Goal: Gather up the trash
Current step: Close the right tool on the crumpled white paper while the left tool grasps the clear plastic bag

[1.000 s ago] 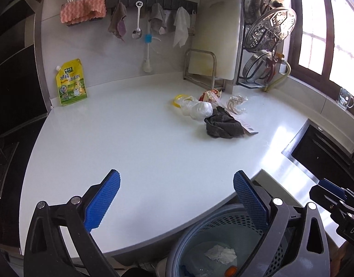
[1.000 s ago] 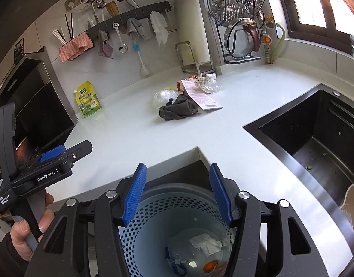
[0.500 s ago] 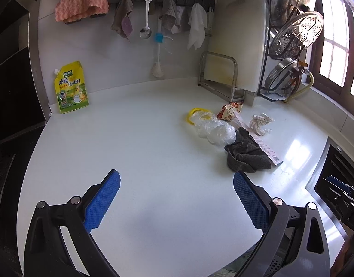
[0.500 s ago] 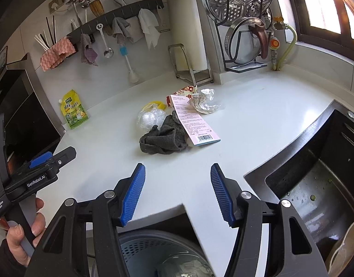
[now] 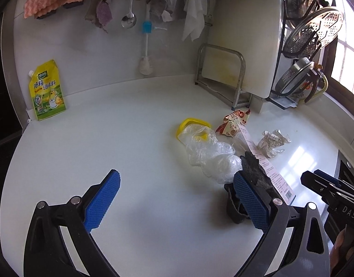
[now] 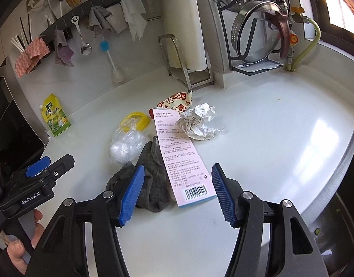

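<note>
Left gripper [image 5: 175, 202]: jaws wide apart, holding nothing, low over bare white surface [image 5: 135, 138]; its right blue pad sits in front of the grey cloth, hiding part of it
Right gripper [image 6: 178, 192]: jaws spread open and empty, hovering just short of the trash pile; between its pads lie the near end of the pink carton and a fold of the cloth
Grey cloth [image 6: 151, 180]: crumpled heap, nearest item of the pile, its right edge tucked under the carton
Pink carton [image 6: 179, 152]: long flat packet with a barcode at the near end, lying lengthwise away from the right gripper
Crumpled paper [image 6: 197, 124]: white ball with printed lines, touching the carton's far right side
Clear plastic bag [image 6: 126, 143]: bunched, just left of the cloth, partly over a yellow ring [image 6: 135, 118]
Snack wrapper [image 6: 174, 100]: red and cream, at the far end of the pile near the metal rack [image 6: 184, 69]
Yellow seasoning pouch [image 5: 47, 90]: upright against the wall, well apart on the left
</note>
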